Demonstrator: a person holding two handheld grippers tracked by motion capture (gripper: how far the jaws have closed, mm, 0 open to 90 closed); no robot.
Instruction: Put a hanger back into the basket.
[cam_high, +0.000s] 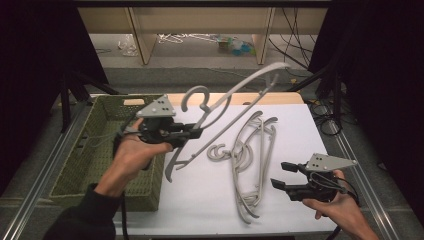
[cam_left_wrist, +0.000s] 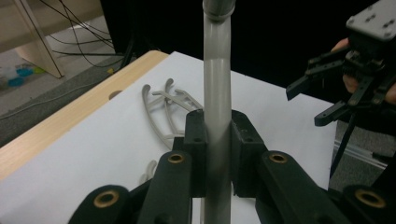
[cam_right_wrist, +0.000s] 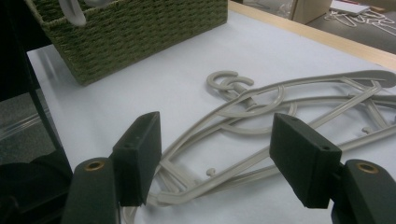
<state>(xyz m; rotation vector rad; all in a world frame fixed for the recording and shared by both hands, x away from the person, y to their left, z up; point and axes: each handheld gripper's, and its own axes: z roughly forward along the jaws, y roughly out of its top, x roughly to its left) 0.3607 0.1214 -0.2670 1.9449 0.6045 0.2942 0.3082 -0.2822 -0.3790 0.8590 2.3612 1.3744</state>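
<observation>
Hangers are the work here — one grey hanger is lifted off the white table, the rest lie in a loose pile of hangers on it.

Nearest the person, the right gripper sits low at the table's right front corner, held in the right hand with the palm under its body. Its jaws stand well apart with nothing between them; in the right gripper view the pile lies on the table just beyond the two black pads, not touched.

Farther in, the left gripper is clamped tight on the lower arm of the raised hanger — in the left gripper view the grey bar runs straight up between the closed pads. The left hand holds the gripper level above the table's left edge, pointing right, forearm coming up from the bottom. The hanger slants up and away, its hook in the air.

Left of the table stands a green woven basket.
</observation>
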